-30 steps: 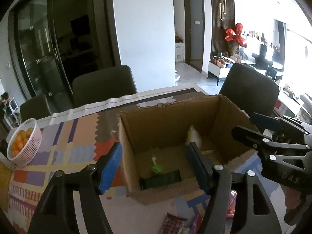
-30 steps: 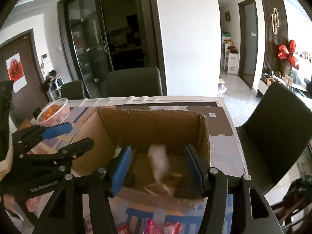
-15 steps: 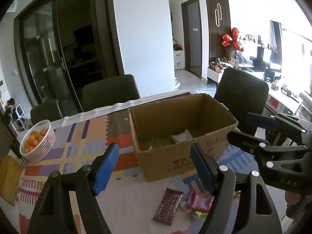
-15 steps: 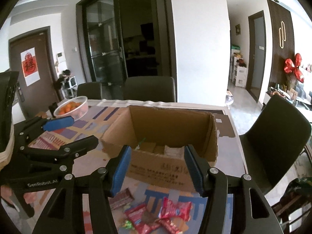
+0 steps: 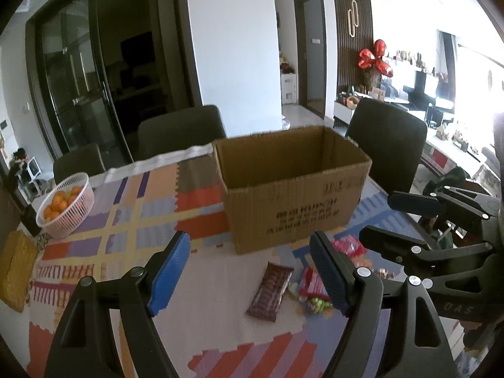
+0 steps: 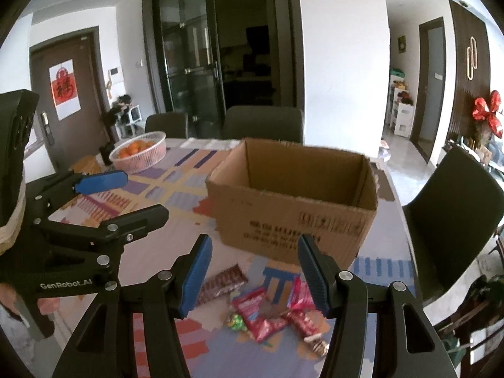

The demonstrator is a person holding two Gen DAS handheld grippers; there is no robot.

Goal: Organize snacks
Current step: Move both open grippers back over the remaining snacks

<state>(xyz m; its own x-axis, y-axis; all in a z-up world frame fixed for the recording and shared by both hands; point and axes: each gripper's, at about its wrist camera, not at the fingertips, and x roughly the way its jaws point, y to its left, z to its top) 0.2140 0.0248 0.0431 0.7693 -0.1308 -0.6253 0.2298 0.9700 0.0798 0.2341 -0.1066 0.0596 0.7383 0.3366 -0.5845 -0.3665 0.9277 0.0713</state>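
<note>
Both of my tools are empty. My left hand-held gripper (image 5: 249,272) has just been opening; its pads stand wide apart with nothing between them. My right hand-held gripper (image 6: 253,272) is also parted, somewhat narrower, gripping nothing.

The loose snacks lie on the counter (image 5: 126,220) in front of the cardboard box (image 5: 293,195), on its near side. A brown chocolate bar (image 5: 269,291) lies a little apart from a cluster of red wrappers (image 6: 267,312) with a small green sweet (image 6: 236,319) touching them. The box is open at the top and stands upright.

Risks, in my judgement:
- The red wrappers overlap. A closing grip may catch two at once or pinch only a corner, and the pack could slip out on the way to the box.
- Thin, flat wrappers lie flush on the cloth. Pads coming in too steeply could snag the patterned cover rather than the pack.
- Both tools work the same small patch and sit close together; they could knock each other.
- The box is light, so a nudge to its near wall could shift it.

Limits of view: the box floor is hidden behind the near wall, so its contents cannot be confirmed. The wrappers are blurred, print unreadable, exact count uncertain. The basket of oranges (image 5: 64,204) stands well apart.
</note>
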